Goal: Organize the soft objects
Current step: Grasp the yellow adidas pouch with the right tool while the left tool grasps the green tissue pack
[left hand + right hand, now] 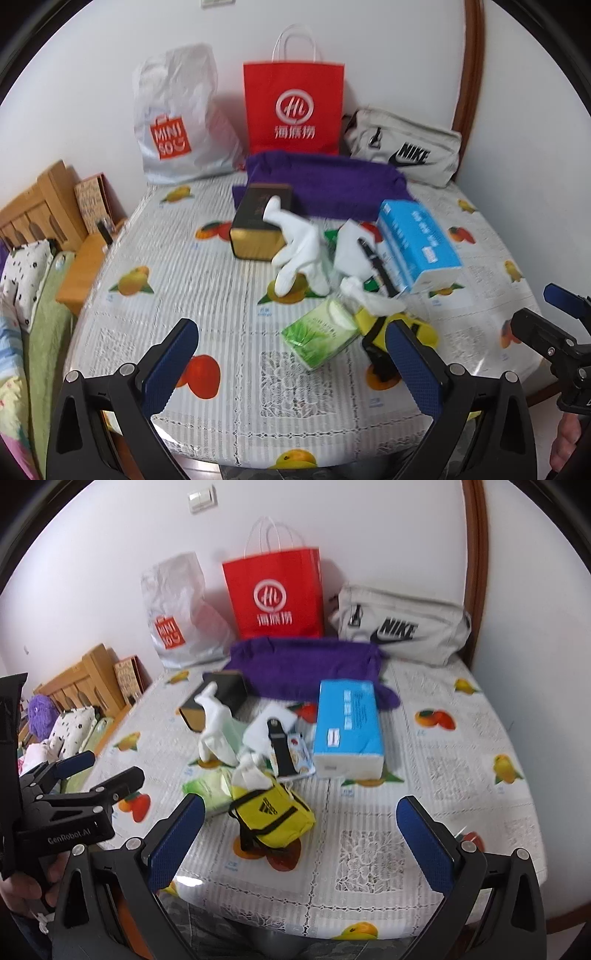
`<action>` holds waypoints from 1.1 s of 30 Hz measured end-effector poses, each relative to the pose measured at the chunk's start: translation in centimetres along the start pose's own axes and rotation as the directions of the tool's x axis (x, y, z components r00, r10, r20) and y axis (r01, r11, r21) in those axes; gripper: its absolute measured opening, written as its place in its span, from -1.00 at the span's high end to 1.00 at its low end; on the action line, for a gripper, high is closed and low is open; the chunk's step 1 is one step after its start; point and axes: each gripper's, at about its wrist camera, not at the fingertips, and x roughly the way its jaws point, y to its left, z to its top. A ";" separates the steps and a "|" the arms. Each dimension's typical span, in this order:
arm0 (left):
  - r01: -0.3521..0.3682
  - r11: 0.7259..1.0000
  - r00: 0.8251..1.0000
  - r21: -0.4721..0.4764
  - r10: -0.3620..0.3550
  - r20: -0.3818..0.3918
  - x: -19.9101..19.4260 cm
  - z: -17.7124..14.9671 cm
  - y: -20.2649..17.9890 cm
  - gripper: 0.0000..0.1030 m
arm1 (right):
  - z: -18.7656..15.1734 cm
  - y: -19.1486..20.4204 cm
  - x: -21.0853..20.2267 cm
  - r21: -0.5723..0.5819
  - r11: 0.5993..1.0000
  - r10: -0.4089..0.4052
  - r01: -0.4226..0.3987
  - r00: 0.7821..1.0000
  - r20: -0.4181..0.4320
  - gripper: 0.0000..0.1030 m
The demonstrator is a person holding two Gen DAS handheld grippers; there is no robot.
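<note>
A desk (pixel 229 413) covered with a fruit-print cloth is seen from both wrist views. At 9 o'clock, off the desk's edge, a spotted pillow (pixel 26 273) is seen on a bed. At 11 o'clock a white plastic bag (pixel 177 118) is propped against the wall, and at 12 o'clock a red paper bag (pixel 293 107) is stood upright just beside it. A folded purple towel (pixel 332 184) is laid in front of the red bag. A black and gold box (pixel 258 225) is set at the towel's near edge, with a white glove (pixel 301 251) draped against it. Near the middle, a green tissue pack (pixel 319 338) is lying tilted, touching a yellow pouch (pixel 273 812) with a black strap. At 1 o'clock a blue tissue pack (pixel 419 243) is placed, and a grey Nike bag (pixel 402 147) is leaned at the wall behind it.

The left gripper (pixel 291 363) is held low at 6 o'clock with its blue pads spread wide, nothing between them. The right gripper (pixel 301 843) is likewise spread wide and empty, held over the near desk edge, the yellow pouch lying just beyond its left pad
</note>
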 end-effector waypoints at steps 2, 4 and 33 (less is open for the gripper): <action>-0.009 1.000 1.000 -0.006 0.009 -0.022 1.2 -0.3 0.4 -0.99 | -0.3 0.0 1.4 -0.005 1.000 0.009 -0.009 1.000 -0.021 -0.99; -0.007 1.000 0.999 -0.018 0.007 -0.037 2.2 -0.6 0.9 -0.97 | -0.7 0.1 2.9 -0.019 0.999 0.027 -0.027 0.999 -0.033 -0.99; 0.104 0.993 0.987 -0.049 -0.109 -0.117 10.3 -2.4 4.1 -0.96 | -3.8 2.7 15.4 -0.286 0.942 0.117 -0.177 0.969 -0.216 -0.45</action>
